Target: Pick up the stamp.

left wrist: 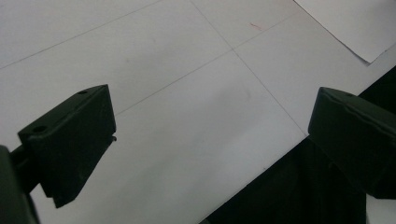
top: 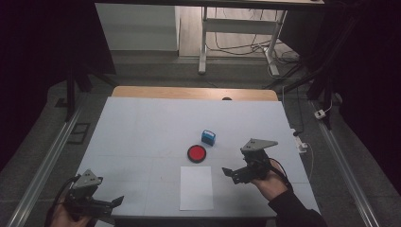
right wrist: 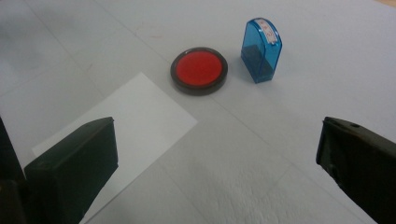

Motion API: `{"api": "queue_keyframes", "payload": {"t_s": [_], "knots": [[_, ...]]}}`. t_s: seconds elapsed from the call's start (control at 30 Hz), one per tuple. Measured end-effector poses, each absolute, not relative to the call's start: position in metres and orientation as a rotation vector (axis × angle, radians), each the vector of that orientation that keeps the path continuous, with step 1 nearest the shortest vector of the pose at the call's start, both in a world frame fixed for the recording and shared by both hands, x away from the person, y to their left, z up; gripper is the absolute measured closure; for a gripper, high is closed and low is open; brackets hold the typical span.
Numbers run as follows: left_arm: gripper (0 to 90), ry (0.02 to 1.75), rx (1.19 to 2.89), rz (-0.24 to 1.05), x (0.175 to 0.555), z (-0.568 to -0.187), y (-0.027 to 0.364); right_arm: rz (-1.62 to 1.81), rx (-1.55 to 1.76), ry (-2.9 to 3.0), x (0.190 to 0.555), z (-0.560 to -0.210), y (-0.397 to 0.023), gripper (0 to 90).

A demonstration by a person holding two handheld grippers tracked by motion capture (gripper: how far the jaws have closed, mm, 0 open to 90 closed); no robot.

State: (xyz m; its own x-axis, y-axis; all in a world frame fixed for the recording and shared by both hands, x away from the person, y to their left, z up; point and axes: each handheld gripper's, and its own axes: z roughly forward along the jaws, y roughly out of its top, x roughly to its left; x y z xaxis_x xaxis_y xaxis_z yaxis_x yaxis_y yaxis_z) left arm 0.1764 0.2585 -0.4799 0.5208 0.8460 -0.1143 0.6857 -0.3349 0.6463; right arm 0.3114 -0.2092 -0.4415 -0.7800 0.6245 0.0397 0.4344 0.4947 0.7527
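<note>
A blue translucent stamp [top: 208,137] [right wrist: 261,50] stands upright near the middle of the white table. Just in front of it lies a round red ink pad [top: 196,153] [right wrist: 199,70] in a dark rim. A white sheet of paper [top: 196,187] [right wrist: 121,126] lies nearer the front edge. My right gripper [top: 230,174] [right wrist: 217,172] hovers right of the paper, open, empty, jaws pointing left toward the pad. My left gripper [top: 116,202] [left wrist: 210,140] is open and empty at the front left corner, over the table's front edge.
The white table surface [top: 156,127] has a wooden strip [top: 194,92] along its far side. Beyond it stand a desk frame [top: 236,33] and floor cables [top: 283,56]. A white plug [top: 321,114] lies on the floor at the right.
</note>
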Motion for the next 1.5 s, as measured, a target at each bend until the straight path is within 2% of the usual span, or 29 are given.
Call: {"api": "queue_keyframes", "payload": {"t_s": [0.53,1.5], "knots": [[1.0,1.237,2.110,0.304,0.177,-0.480,0.260,1.149,0.892,2.546,0.336,-0.440,-0.190,0.0],[1.0,1.239,2.095,0.290,0.178,-0.480,0.261,1.026,0.887,2.580,0.399,-0.456,-0.156,0.0]]}}
